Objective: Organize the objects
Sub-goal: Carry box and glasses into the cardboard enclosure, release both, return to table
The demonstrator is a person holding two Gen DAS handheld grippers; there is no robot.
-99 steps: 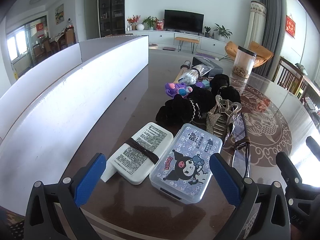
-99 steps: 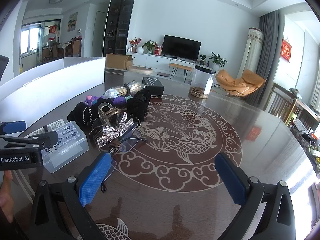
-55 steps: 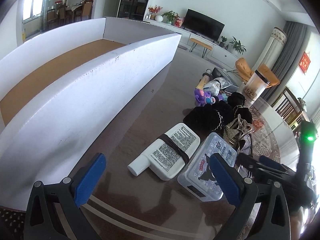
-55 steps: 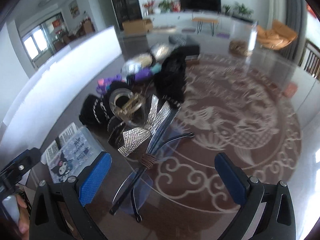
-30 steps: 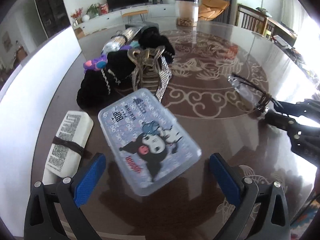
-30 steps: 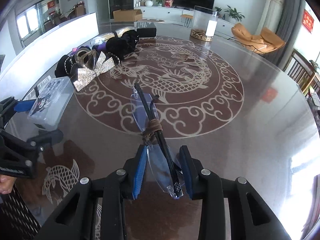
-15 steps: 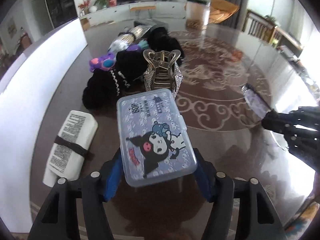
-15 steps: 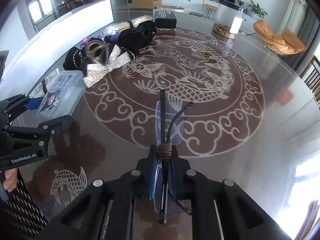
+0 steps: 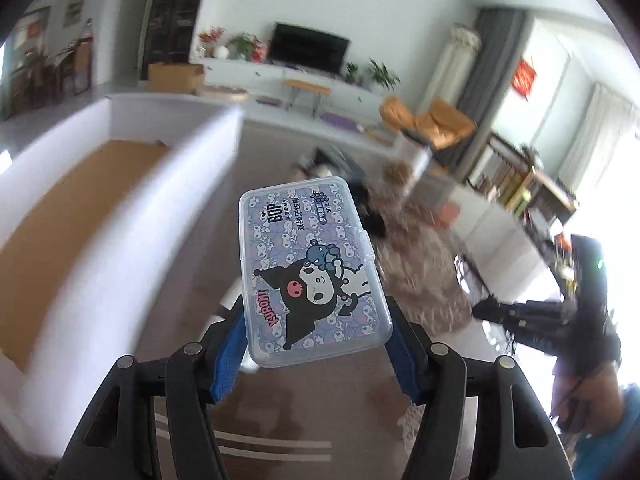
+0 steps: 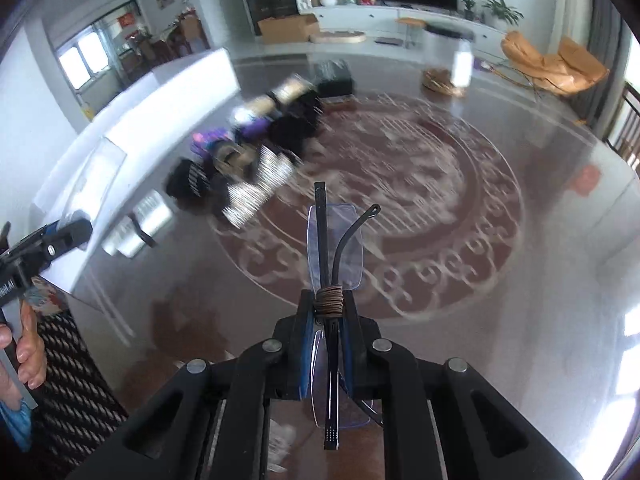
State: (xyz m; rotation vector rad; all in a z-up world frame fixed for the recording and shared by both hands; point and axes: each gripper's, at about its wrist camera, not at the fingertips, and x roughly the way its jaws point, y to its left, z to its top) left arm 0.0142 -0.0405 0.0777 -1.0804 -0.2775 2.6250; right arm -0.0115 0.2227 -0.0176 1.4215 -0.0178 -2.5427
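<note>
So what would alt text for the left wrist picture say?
The left gripper holds a clear plastic box with a cartoon lid, lifted above a brown table. A white tray lies to the left.

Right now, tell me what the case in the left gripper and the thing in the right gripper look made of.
Floss pick case: clear, glossy hard plastic, it seems; the printed cartoon insert shows through the lid. Folded glasses: thin transparent lenses, likely plastic, with slim dark arms, metal or plastic, bound by a brown coiled band. The material of the arms stays uncertain.

Accessory pile [image 10: 256, 168] right of box [image 10: 160, 92]
</note>
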